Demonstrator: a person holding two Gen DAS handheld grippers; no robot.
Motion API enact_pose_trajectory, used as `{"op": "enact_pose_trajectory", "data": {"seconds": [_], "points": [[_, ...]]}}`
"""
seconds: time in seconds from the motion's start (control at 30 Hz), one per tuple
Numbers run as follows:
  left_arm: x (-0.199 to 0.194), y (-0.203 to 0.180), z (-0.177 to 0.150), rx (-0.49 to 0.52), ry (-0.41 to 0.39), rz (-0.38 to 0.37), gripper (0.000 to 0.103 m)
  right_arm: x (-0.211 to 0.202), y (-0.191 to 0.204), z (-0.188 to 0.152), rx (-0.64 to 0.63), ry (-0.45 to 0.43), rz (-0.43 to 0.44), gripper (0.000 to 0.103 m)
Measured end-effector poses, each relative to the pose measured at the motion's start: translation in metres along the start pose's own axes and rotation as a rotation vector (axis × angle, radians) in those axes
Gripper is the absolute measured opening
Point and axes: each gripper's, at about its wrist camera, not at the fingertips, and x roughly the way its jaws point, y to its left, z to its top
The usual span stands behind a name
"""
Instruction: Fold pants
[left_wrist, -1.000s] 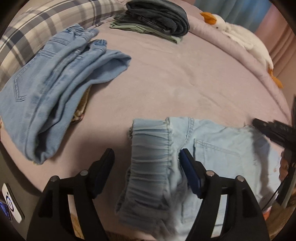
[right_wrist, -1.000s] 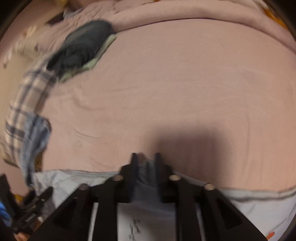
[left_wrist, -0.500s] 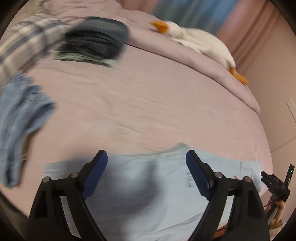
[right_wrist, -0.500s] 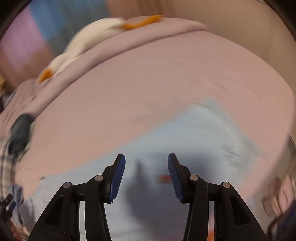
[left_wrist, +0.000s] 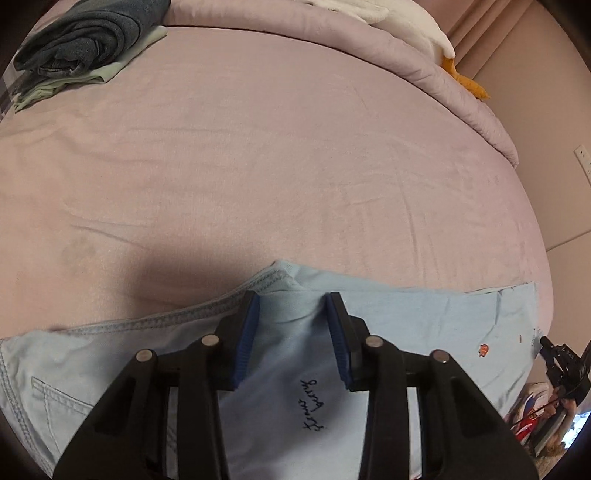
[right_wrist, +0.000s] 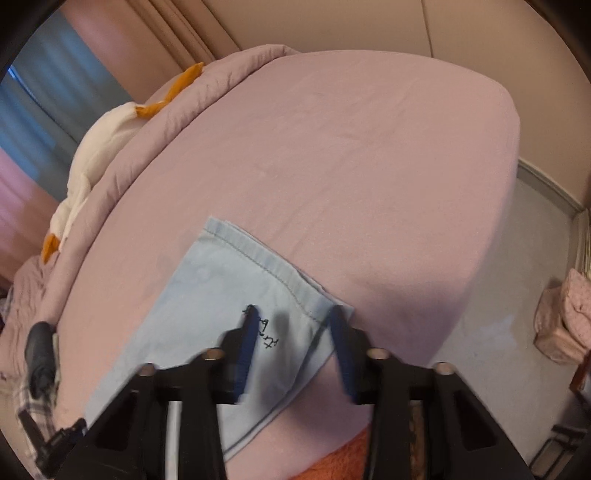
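Left wrist view, pale blue pants (left_wrist: 406, 332) flat on bed (left_wrist: 258, 166), both grippers (left_wrist: 291, 314) (right_wrist: 295, 325) spread apart, empty.

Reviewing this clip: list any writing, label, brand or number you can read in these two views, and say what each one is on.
Dark handwritten-style script on the light blue pants, near the left gripper: cursive, cannot be read.
The same script in the right wrist view, beside the right gripper: partly hidden by a finger, cannot be read.
Small orange mark near the pants' hem: a motif, not text.
No other text, brand or number shows.
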Motion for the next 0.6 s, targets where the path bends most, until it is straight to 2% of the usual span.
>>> {"op": "enact_pose_trajectory", "data": {"seconds": [0.03,0.1,0.2,0.43,0.6], "points": [[0.0,-0.001,0.0,0.001,0.001,0.001,0.037,0.002,0.005,-0.001,-0.009,0.003,-0.03,0.006],[0.0,0.001,0.001,-0.008,0.007,-0.005,0.037,-0.001,0.006,-0.001,-0.022,-0.002,-0.049,0.006],[0.001,0.006,-0.001,-0.023,0.012,-0.018,0.038,-0.013,0.002,-0.001,0.016,-0.044,0.0,0.006],[0.002,0.004,-0.001,-0.004,0.013,-0.004,0.039,0.002,-0.023,-0.014,0.083,0.018,-0.013,0.005],[-0.011,-0.002,-0.006,-0.005,0.016,0.014,0.038,0.003,-0.025,-0.016,0.074,0.015,-0.03,0.005]]}}
